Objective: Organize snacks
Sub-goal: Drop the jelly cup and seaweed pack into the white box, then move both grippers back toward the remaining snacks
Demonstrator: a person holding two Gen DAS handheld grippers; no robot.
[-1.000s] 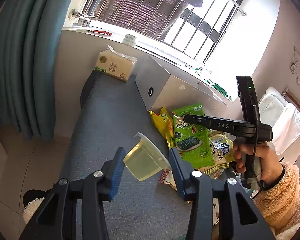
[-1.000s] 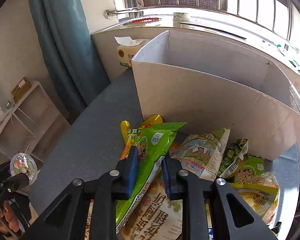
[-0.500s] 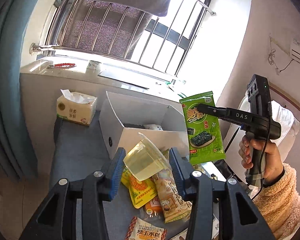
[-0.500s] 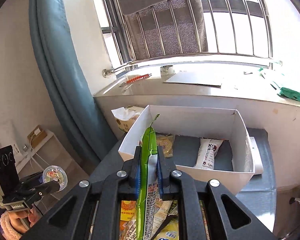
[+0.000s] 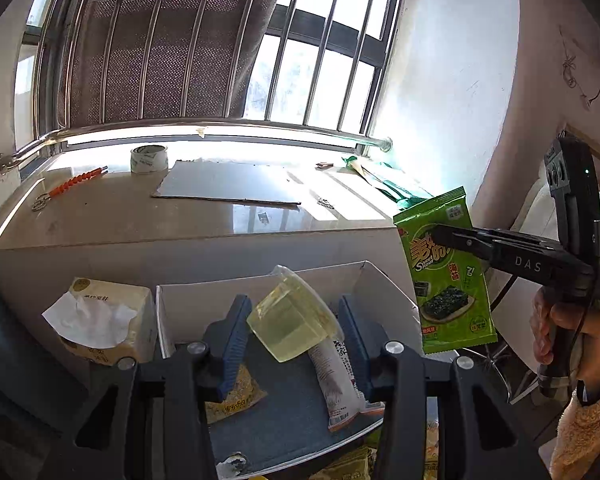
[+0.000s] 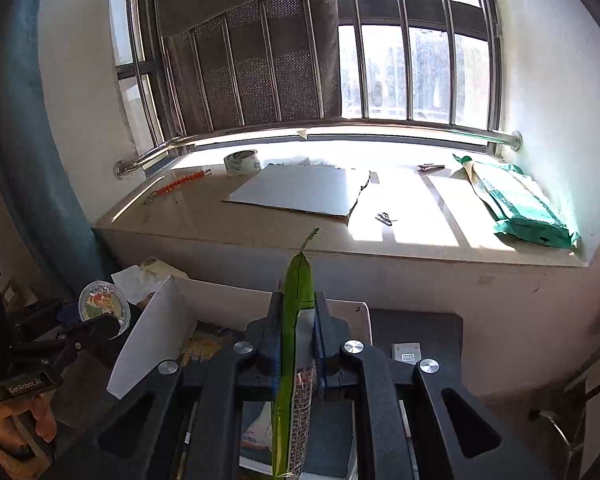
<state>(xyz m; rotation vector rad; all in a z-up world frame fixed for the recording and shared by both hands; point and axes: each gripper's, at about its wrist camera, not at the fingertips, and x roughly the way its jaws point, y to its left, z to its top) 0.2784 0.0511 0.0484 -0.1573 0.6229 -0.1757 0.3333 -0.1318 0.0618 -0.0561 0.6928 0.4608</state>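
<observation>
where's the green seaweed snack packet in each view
Left wrist view: the flat green foil seaweed snack packet hangs at right, face-on, pinched in the right tongs.
Right wrist view: the same packet stands edge-on at bottom centre, between the blue pads of the right tongs.
Shared landmark: the roll of clear tape on the windowsill.

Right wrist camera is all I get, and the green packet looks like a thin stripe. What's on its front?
Observer: The left wrist view shows the flat green foil packet face-on: a dark seaweed picture.
Operator: What's in the other cup?
Observer: The clear plastic cup gripped by the left tool holds pale yellow jelly.
Operator: Anything in the box?
Observer: A long white packet lies inside the white cardboard box.
</observation>
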